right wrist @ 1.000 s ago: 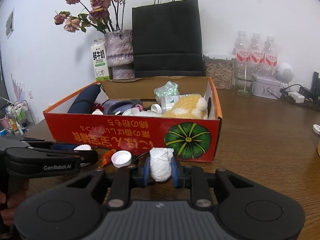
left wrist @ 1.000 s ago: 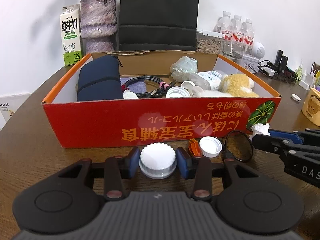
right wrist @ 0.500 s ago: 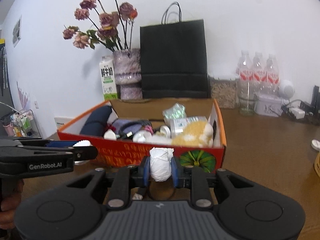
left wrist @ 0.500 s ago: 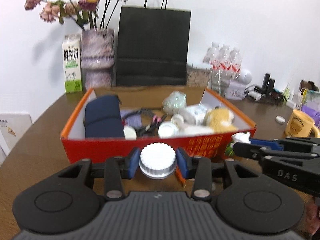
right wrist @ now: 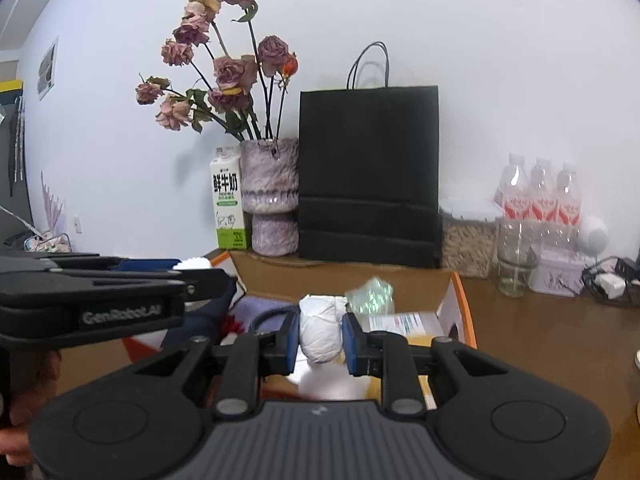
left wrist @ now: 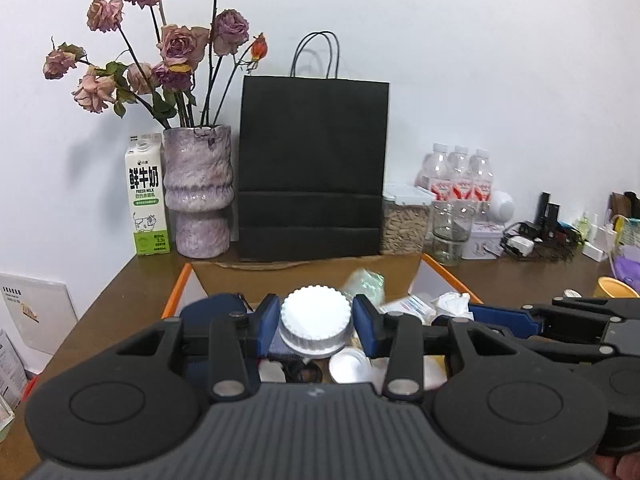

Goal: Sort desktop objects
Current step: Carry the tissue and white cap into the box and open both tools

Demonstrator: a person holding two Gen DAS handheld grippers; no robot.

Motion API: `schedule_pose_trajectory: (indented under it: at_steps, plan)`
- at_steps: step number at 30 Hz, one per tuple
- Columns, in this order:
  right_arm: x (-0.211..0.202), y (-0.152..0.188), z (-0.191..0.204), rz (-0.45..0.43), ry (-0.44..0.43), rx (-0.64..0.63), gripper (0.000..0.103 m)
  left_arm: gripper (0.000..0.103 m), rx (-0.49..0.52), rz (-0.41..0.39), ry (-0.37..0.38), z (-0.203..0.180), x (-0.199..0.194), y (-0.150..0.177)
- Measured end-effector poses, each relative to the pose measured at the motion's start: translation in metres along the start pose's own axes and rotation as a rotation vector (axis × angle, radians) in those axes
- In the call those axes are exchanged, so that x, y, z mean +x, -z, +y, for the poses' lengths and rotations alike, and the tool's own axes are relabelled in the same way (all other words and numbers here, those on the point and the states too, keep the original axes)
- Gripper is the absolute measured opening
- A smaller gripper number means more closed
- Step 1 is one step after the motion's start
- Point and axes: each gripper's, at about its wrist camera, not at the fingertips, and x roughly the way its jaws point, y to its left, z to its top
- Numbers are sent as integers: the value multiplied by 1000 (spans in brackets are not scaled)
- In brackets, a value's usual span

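In the left wrist view, the left gripper (left wrist: pixel 316 326) had its jaws pinching a white ribbed cap (left wrist: pixel 315 325) above the orange-rimmed box (left wrist: pixel 176 292) on the bench (left wrist: pixel 132 280); behind stood a milk carton (left wrist: pixel 146 196) reading "FRESH MILK". In the right wrist view, the right gripper (right wrist: pixel 319 336) had its jaws pinching a crumpled white tissue (right wrist: pixel 320 332) over the same box, and the left gripper's side read "GenRobot.AI"
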Motion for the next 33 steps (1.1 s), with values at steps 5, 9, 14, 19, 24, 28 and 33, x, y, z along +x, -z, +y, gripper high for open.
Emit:
schedule_pose_trajectory:
  at_steps: [5,9,14,19,24,28,33]
  plan:
    - [21,-11,4,-7,0,-4,22,42,-39,23,-21,10,24,-4]
    - [43,-13,3,5,1,-5,22,42,-61,43,-40,19,43,-3]
    - [67,-9,-2,32,4,2,22,42,-56,62,-71,28,64,2]
    - [86,0,-10,71,6,13,22,42,-24,96,-105,30,80,12]
    - [92,8,-15,89,27,9,22,42,1,97,-115,28,85,19]
    - [91,10,-14,91,34,1,22,42,17,89,-122,24,83,21]
    - [89,9,-13,85,39,-9,23,42,17,72,-121,24,81,20]
